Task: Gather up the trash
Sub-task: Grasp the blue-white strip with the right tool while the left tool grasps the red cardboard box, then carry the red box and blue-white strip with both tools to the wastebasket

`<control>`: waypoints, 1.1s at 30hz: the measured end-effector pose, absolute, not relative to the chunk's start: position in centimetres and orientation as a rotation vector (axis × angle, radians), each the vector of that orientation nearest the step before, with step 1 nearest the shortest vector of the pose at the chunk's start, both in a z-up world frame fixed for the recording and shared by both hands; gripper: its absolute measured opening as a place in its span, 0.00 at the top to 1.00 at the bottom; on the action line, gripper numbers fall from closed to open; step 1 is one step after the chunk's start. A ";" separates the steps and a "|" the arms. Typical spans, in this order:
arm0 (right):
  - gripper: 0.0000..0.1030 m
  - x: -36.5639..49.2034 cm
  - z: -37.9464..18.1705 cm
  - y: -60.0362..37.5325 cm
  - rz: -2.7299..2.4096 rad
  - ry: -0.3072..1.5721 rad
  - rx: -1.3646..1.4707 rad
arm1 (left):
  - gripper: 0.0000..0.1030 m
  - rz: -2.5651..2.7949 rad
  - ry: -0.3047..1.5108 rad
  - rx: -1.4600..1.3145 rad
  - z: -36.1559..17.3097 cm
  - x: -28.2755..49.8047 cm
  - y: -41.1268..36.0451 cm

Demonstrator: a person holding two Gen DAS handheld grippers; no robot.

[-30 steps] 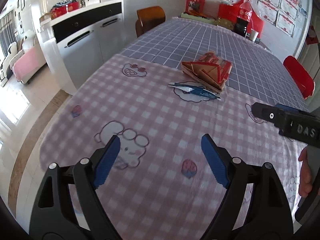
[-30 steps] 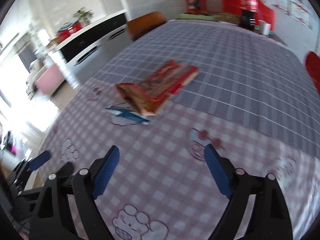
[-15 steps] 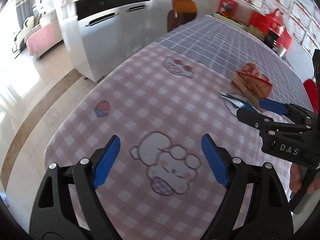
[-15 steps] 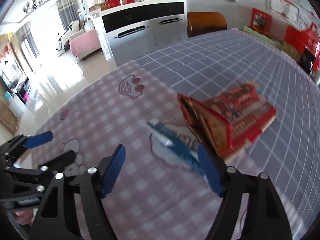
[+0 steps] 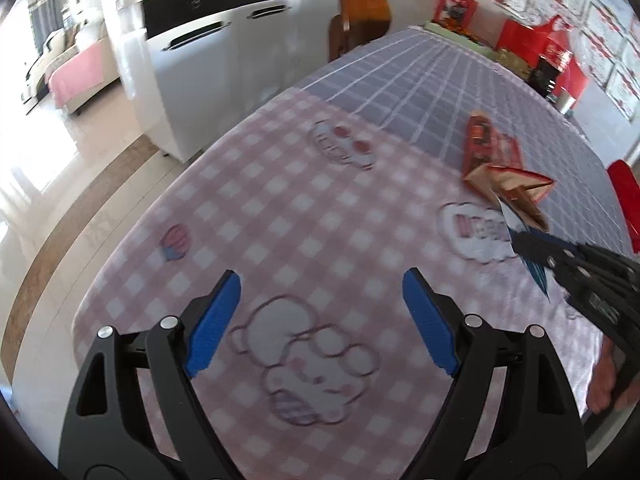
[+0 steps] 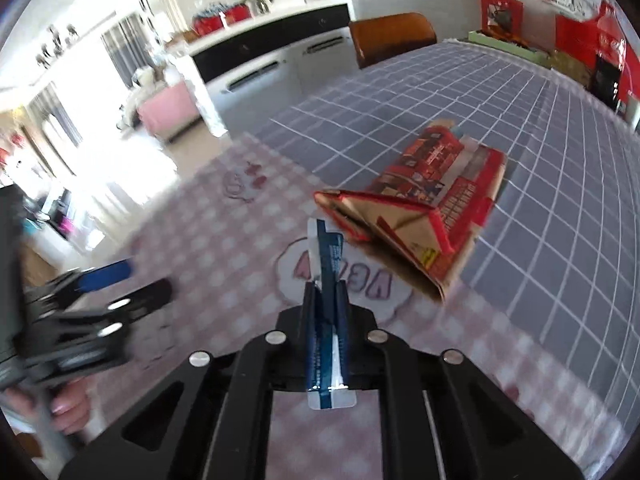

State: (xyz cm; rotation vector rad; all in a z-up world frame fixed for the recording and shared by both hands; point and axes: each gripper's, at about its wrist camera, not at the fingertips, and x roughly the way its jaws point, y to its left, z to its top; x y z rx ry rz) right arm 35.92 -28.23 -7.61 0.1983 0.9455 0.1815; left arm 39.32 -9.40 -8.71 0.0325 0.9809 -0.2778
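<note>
A blue and white wrapper (image 6: 327, 280) is pinched between the shut fingers of my right gripper (image 6: 325, 292) and lifted off the pink checked cloth (image 6: 224, 264); it also shows in the left wrist view (image 5: 520, 236). A flattened red and tan carton (image 6: 420, 216) lies just beyond it, where the pink cloth meets the grey checked cloth; it also shows in the left wrist view (image 5: 500, 168). My left gripper (image 5: 320, 316) is open and empty over the pink cloth near the table's front left edge. My right gripper (image 5: 568, 264) shows at the right there.
White and black cabinets (image 5: 224, 40) stand left of the table, with a brown chair (image 5: 364, 20) at the far end. Red boxes and a dark bottle (image 5: 548, 68) sit at the table's far right. A red chair (image 5: 628, 196) stands on the right.
My right gripper has moved down onto the blue wrapper, shut on it and lifted it. My left gripper stayed open and swung left over the pink cloth.
</note>
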 end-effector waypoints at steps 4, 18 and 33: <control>0.90 33.4 -4.8 -31.0 0.207 0.896 0.272 | 0.15 -0.362 0.943 0.078 -6.9 39.1 -12.8; 0.90 31.6 -3.3 -41.5 -0.013 0.829 0.361 | 0.13 -0.400 1.097 -0.125 -7.6 45.6 -22.9; 0.90 35.4 -3.8 -41.0 -0.040 0.849 0.308 | 0.87 -0.258 1.091 -0.026 -9.0 44.4 -21.3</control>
